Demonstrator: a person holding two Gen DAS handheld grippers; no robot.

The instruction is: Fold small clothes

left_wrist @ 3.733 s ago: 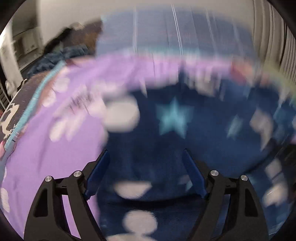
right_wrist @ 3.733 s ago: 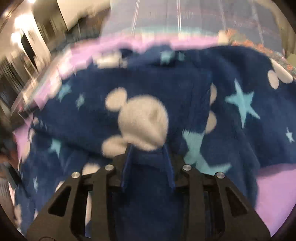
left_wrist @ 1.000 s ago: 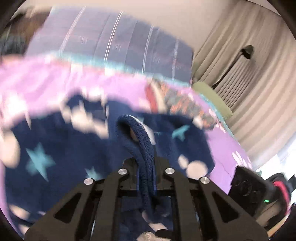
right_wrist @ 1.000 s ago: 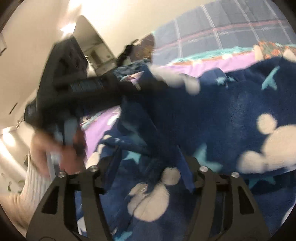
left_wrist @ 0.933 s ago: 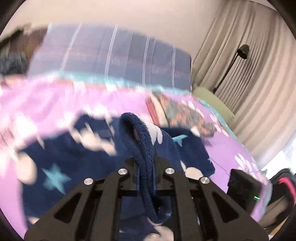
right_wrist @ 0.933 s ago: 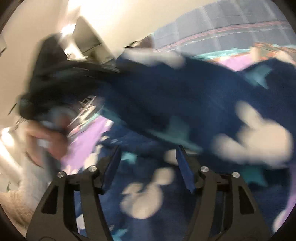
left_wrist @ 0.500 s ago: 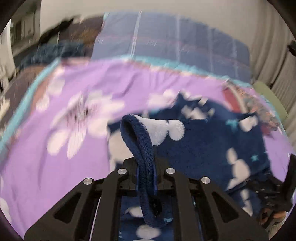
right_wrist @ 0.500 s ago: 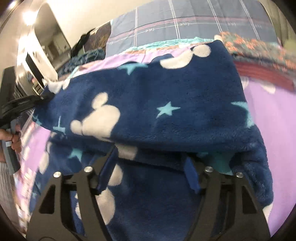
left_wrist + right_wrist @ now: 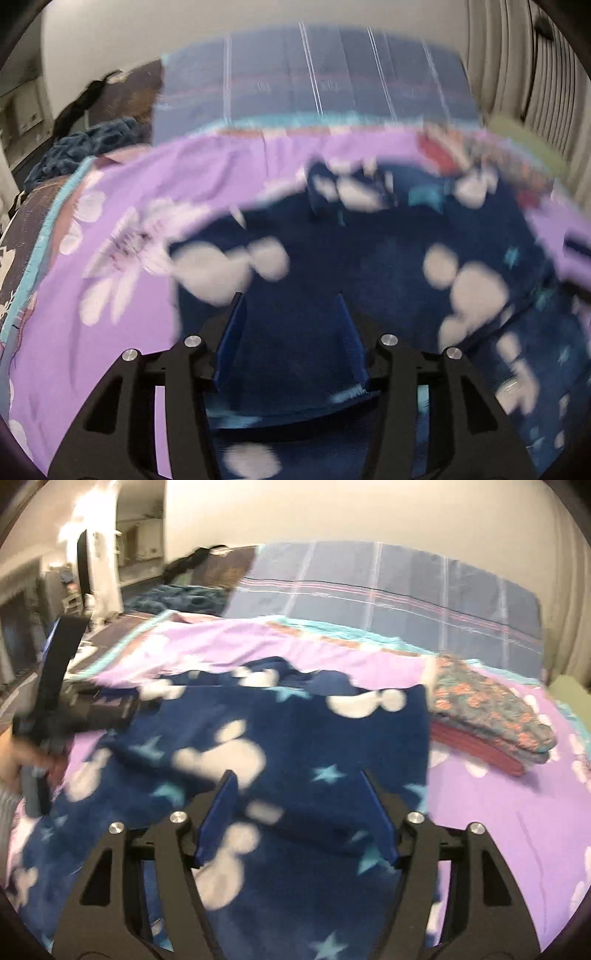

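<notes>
My left gripper (image 9: 290,306) has just been opening: its two flat blue pads (image 9: 231,339) now stand apart over the fleece garment (image 9: 388,258) with nothing pinched between them. The fabric lies just below and ahead of the fingers, loose of both pads as far as I can see through the blur. My right gripper (image 9: 295,786) has a similar spread, its jaws having just been closing a little; its blue pads (image 9: 218,819) hover above the same fleece (image 9: 303,738) without pressing it, so neither tool holds anything.

The garment is thick, plush navy pile, printed with pale three-lobed mouse-head shapes and turquoise stars. From the right wrist view it lies folded over itself in a broad rectangular panel, the upper layer ending in a soft rounded edge just ahead of my right fingers, with more of the fleece spreading beneath toward the lower left. It rests on a smooth lilac bedsheet (image 9: 498,812) with white flower prints and a teal border.

Touching the fleece's far right corner sits a neat stack of folded clothes (image 9: 491,716): a flat floral knit on top, a red ribbed piece below. Behind is a grey-blue plaid pillow (image 9: 388,587). At the far left of the right view, a person's hand (image 9: 14,760) grips the black handle of the other tool.
</notes>
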